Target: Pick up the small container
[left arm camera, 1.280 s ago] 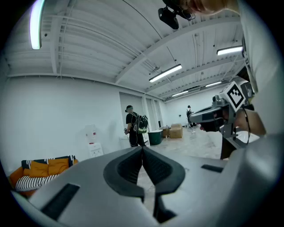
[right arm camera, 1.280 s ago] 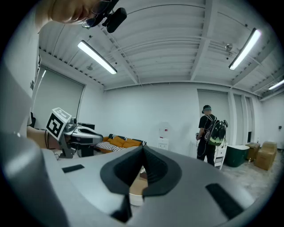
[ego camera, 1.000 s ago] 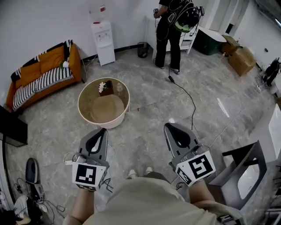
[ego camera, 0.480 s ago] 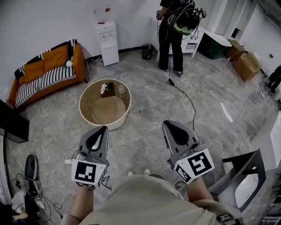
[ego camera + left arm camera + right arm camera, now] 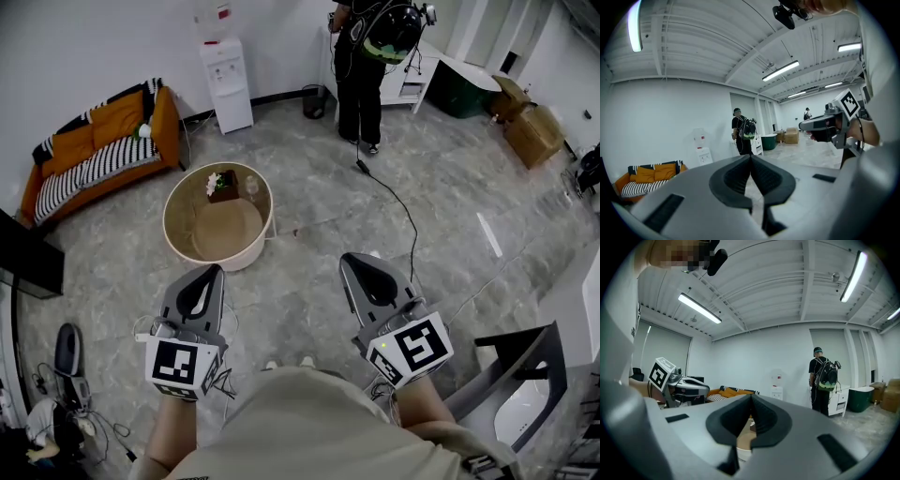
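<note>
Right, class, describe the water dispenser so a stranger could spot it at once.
Start at the white back wall. Right of the orange sofa stands the water dispenser. It is the only tall white box there; the bin beyond is short and dark.

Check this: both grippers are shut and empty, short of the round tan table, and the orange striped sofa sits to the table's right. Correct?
No: the head view shows the orange striped sofa left of the round tan table, not right. The rest holds.

Tabletop items [image 5: 228,185] too small to identify
</note>
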{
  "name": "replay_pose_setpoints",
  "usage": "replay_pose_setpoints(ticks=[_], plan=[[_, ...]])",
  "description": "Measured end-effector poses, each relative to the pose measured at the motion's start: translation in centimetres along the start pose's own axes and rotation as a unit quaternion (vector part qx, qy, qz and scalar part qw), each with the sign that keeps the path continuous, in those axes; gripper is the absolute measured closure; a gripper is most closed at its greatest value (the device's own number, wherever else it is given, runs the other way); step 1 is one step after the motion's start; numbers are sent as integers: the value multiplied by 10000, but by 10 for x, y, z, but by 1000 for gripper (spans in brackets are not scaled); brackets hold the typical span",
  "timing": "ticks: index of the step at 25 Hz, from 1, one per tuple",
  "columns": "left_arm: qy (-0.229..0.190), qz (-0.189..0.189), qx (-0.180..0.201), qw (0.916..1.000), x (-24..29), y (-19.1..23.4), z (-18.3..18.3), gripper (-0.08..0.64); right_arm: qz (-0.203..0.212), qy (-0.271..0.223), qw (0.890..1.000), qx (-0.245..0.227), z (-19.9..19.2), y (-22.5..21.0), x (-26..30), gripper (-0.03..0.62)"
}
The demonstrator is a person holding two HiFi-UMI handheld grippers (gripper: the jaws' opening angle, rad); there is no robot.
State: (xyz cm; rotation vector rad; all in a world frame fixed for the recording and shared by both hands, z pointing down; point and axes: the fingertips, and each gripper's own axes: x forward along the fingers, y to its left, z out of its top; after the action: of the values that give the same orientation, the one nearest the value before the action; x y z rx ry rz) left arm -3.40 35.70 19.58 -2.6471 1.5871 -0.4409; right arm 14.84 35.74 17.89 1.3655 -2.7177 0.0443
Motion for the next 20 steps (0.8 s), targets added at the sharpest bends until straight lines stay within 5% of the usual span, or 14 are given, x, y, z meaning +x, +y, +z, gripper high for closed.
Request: replay_pose_setpoints(ticks=[20], plan=[[0,78,-50,10000,71,-32,-19,552,254,176,9995,-117,-51,-63,22,595]])
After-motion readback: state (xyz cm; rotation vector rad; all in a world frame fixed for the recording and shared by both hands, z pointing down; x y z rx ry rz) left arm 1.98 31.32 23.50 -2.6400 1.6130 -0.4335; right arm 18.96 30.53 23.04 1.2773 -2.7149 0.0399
